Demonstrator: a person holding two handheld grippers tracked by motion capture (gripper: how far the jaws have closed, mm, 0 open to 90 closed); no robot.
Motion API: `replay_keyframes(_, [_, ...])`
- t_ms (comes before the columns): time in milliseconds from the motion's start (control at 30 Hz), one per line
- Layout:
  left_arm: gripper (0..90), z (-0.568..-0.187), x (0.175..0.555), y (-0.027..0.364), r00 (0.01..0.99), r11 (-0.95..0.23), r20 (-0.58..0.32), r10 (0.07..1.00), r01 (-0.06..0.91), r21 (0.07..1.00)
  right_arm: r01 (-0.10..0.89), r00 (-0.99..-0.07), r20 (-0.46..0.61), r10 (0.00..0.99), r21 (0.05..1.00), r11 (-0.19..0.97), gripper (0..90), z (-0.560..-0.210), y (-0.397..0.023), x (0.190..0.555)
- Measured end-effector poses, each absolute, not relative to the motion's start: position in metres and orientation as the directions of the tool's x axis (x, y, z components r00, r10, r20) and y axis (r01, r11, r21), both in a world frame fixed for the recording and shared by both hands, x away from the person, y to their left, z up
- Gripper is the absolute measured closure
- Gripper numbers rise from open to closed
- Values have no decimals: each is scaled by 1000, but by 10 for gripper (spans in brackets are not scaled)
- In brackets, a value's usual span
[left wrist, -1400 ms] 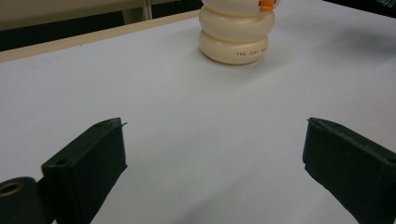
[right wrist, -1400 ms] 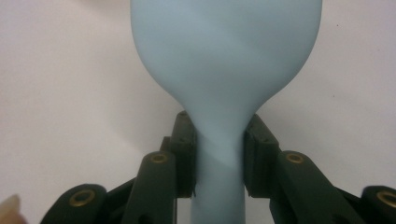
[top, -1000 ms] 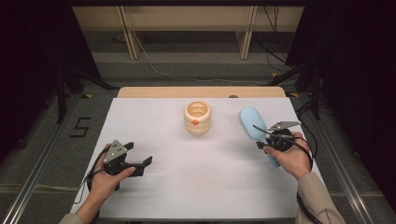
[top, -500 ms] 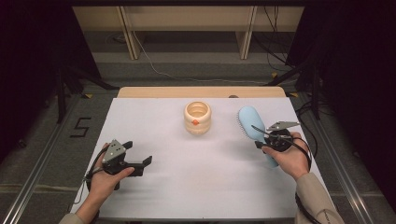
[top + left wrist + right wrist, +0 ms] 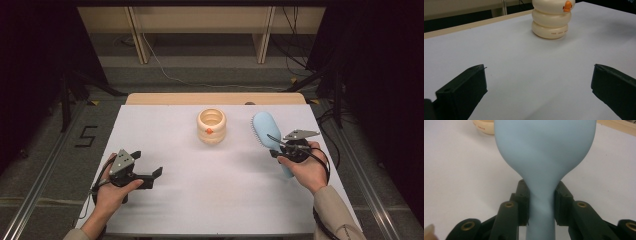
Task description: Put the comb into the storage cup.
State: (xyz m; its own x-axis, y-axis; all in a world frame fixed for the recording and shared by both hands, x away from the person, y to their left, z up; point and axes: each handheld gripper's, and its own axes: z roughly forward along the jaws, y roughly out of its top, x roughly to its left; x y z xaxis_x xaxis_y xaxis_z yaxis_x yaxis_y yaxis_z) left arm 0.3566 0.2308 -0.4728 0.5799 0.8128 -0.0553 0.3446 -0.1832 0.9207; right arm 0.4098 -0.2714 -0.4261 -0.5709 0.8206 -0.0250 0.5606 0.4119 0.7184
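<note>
The pale blue hairbrush (image 5: 545, 152) was smooth-backed with a slim neck, right tongs (image 5: 541, 202) pinching it, bristles visible from the high view, left tongs (image 5: 536, 92) wide and empty.

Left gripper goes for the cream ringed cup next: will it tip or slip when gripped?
The cream ringed cup stands squat on a wide base, so tipping looks unlikely. Its glossy, rounded rings may let the pads slide; gripping in a groove probably holds better. It looks hollow, likely light.
</note>
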Motion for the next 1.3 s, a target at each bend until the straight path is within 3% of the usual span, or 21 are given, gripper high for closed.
replay_keyframes(1300, [0,-473,357,231,577,-179,-59,814,346,921,487,-583,-39,811,783,388,702,-422,-249,404])
